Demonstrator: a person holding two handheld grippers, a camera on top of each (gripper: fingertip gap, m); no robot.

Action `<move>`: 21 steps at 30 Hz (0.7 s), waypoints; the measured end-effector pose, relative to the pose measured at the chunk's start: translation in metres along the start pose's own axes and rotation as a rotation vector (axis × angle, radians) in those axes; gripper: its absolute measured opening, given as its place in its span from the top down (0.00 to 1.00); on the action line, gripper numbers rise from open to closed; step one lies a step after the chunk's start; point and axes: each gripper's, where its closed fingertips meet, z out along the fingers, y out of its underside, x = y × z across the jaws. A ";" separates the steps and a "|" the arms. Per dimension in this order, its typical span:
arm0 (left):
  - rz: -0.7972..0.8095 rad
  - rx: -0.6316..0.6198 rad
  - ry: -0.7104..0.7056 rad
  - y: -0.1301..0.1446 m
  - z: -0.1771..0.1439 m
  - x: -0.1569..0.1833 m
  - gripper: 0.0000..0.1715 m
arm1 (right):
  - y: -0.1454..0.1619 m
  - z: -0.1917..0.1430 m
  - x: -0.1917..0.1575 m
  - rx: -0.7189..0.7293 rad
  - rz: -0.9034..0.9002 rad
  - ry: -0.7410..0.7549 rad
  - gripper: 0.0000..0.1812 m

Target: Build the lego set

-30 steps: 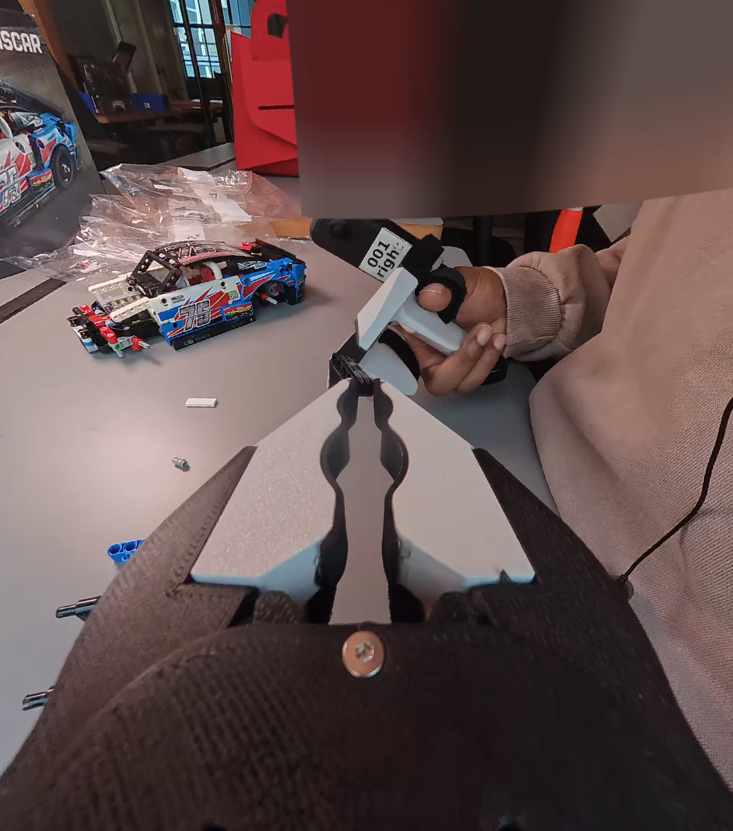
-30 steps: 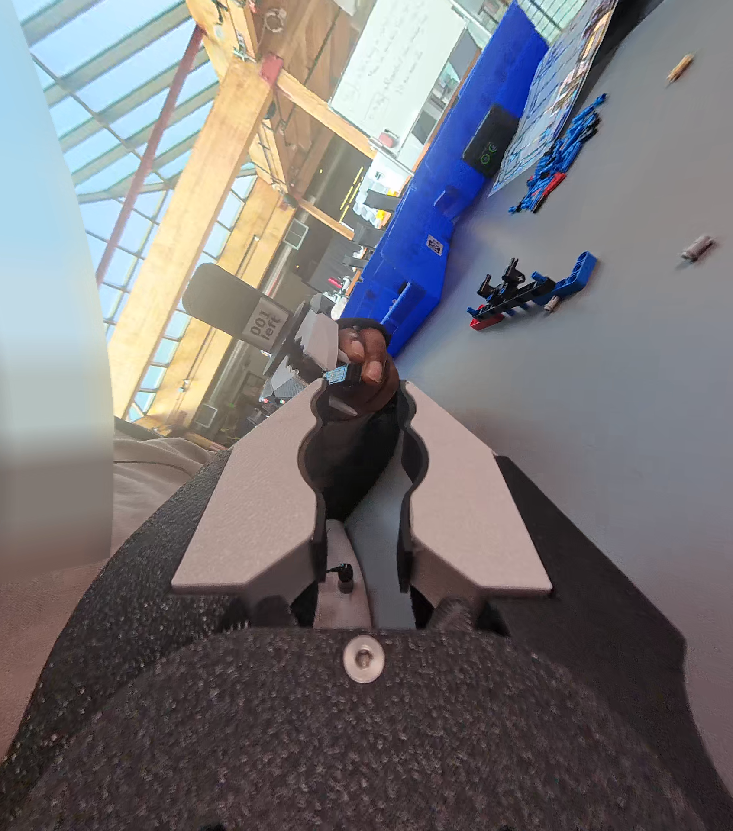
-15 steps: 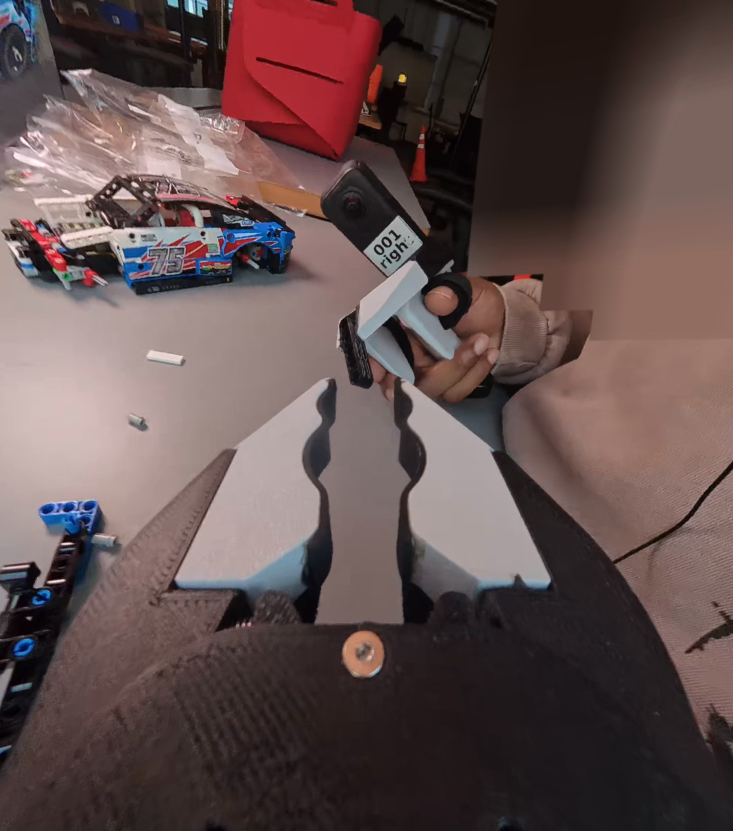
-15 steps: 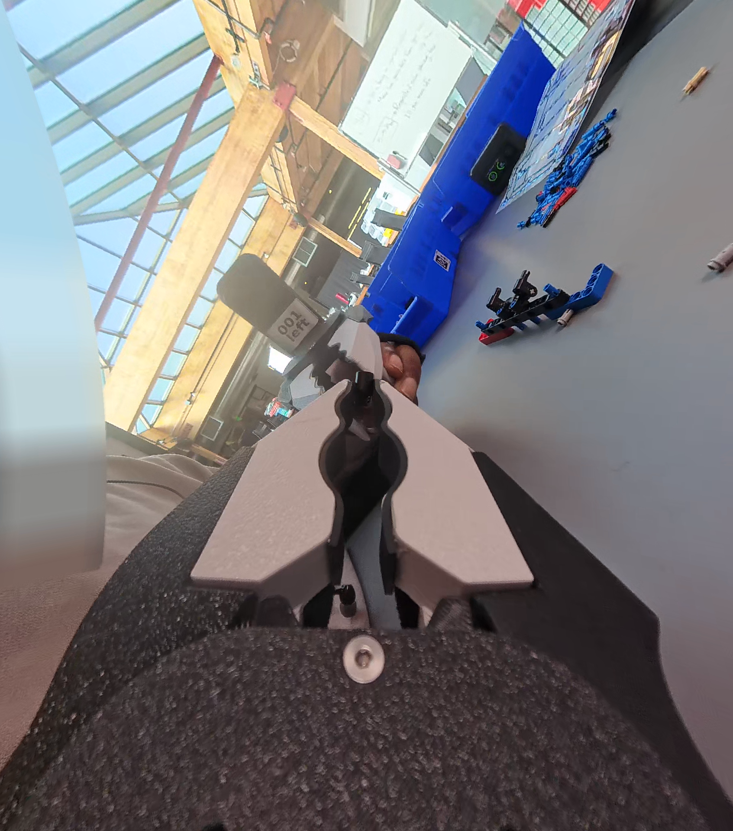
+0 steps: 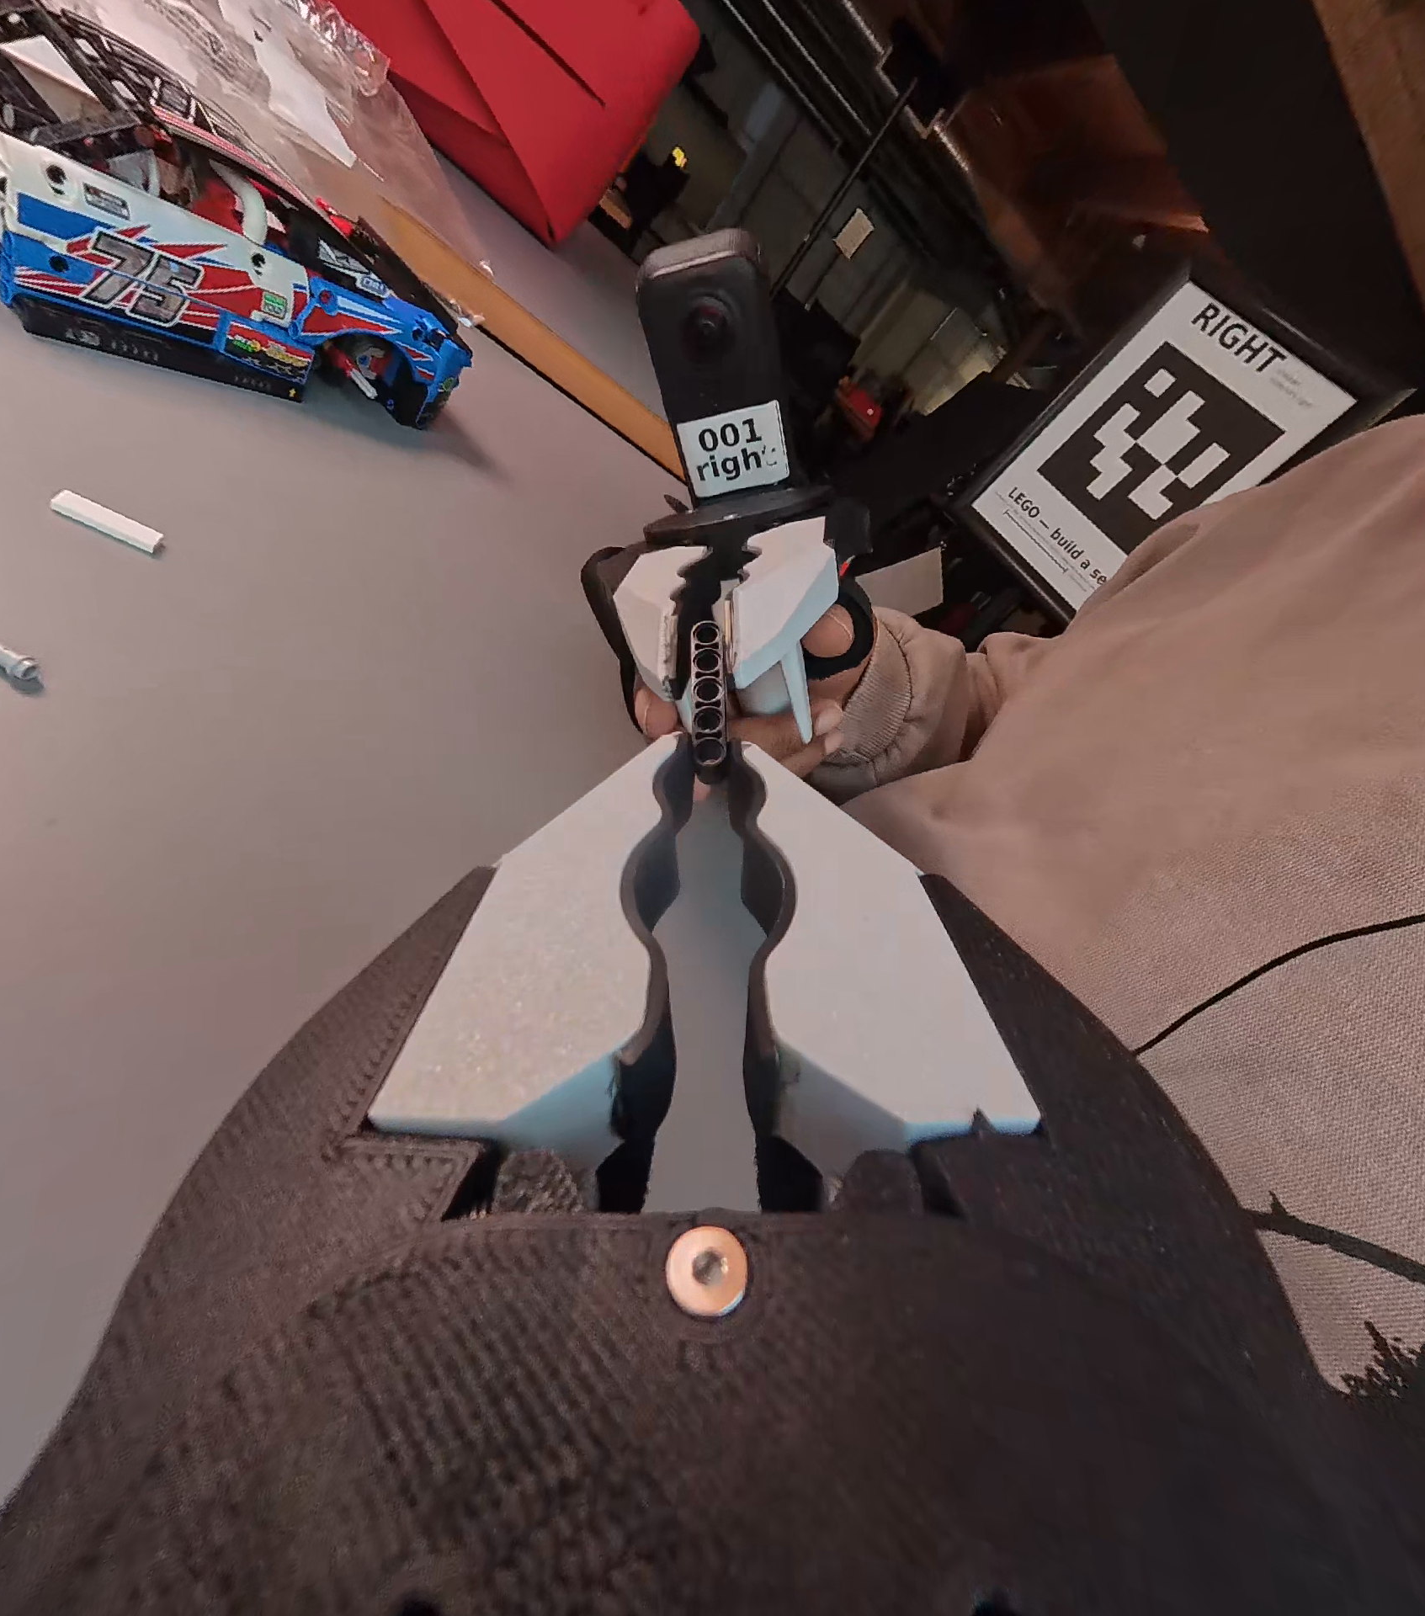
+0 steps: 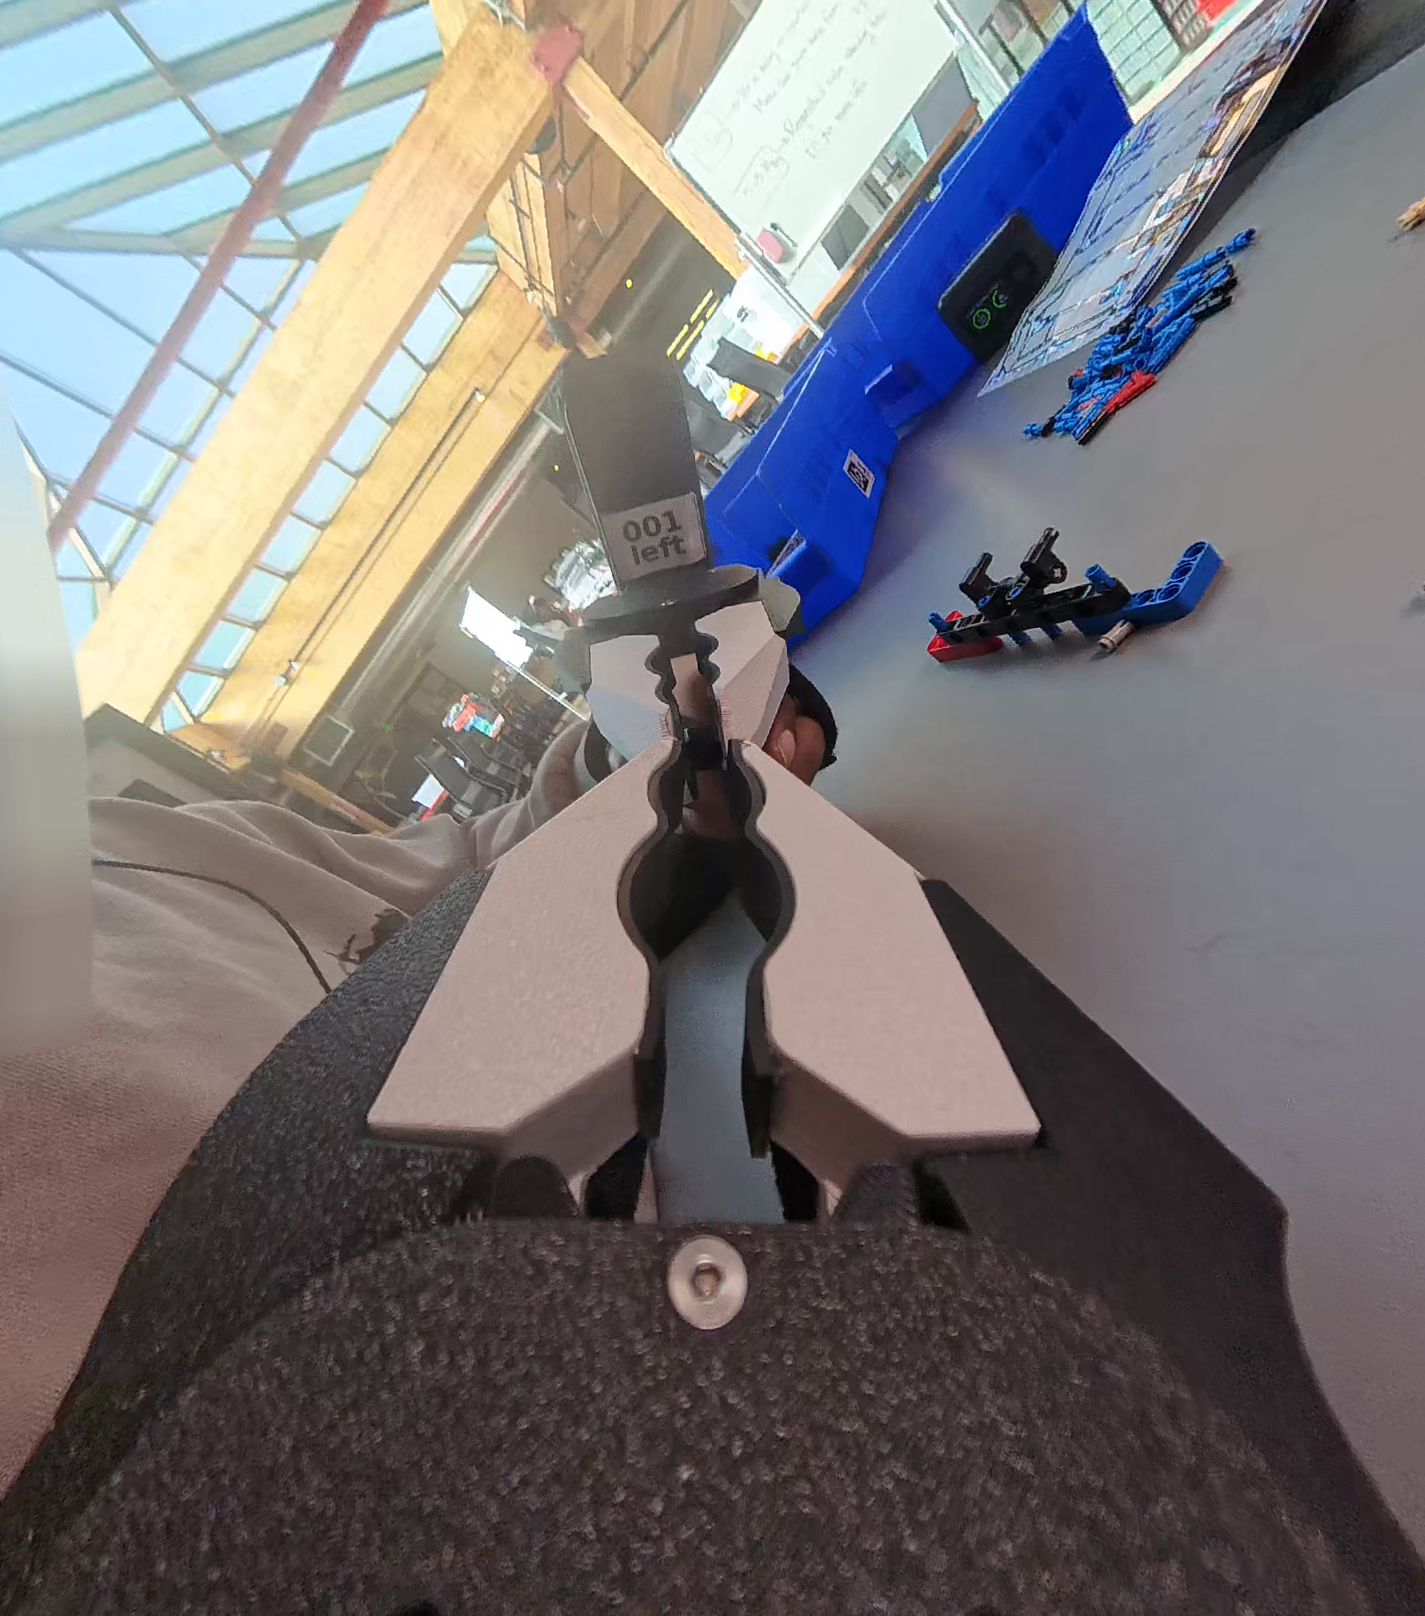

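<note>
A black Technic beam with a row of holes (image 5: 709,691) hangs in the air between my two grippers, above the grey table (image 5: 298,787). My right gripper (image 5: 713,630) faces me in the left wrist view and is shut on the beam's upper part. My left gripper (image 5: 710,759) has its tips closed on the beam's lower end. In the right wrist view my right gripper (image 6: 702,754) pinches the dark piece (image 6: 704,765), and my left gripper (image 6: 688,691) stands tip to tip against it. A partly built race car (image 5: 193,262) sits far left.
A white flat piece (image 5: 105,522) and grey pins (image 5: 9,660) lie loose on the table. A black, blue and red sub-assembly (image 6: 1067,603), a pile of blue pins (image 6: 1146,350), a booklet (image 6: 1128,219) and a blue bin (image 6: 892,350) show in the right wrist view. A person's torso is close by. Only a small space, under 4 cm, lies between the two pairs of fingers. The partly built race car (image 5: 193,262) is about 30 cm from both grippers' fingertips.
My left gripper let go of the beam and opened while my right gripper shut on it. My left gripper has now closed again on the beam's end, tip to tip with the right.
</note>
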 end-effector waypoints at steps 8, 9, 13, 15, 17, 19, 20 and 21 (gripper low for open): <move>-0.040 -0.043 -0.019 0.009 0.002 -0.008 0.97 | 0.007 -0.004 0.009 -0.156 -0.140 0.078 0.96; -0.054 -0.041 -0.020 0.009 0.002 -0.009 0.97 | 0.006 -0.008 0.013 -0.197 -0.237 0.117 0.93; -0.118 -0.046 -0.008 0.012 0.001 -0.011 0.97 | 0.005 -0.019 0.024 -0.434 -0.908 0.251 0.86; -0.138 -0.060 -0.009 0.015 0.003 -0.013 0.97 | 0.011 -0.014 0.018 -0.526 -1.184 0.223 0.85; -0.146 -0.071 -0.011 0.018 0.005 -0.013 0.97 | 0.016 -0.006 0.017 -0.593 -1.352 0.200 0.85; -0.148 -0.077 -0.021 0.019 0.005 -0.014 0.97 | 0.018 -0.001 0.021 -0.640 -1.439 0.175 0.95; -0.145 -0.078 -0.031 0.020 0.004 -0.016 0.97 | 0.021 -0.001 0.023 -0.670 -1.460 0.149 0.96; -0.138 -0.078 -0.041 0.020 0.004 -0.017 0.96 | 0.023 -0.001 0.025 -0.692 -1.463 0.128 0.97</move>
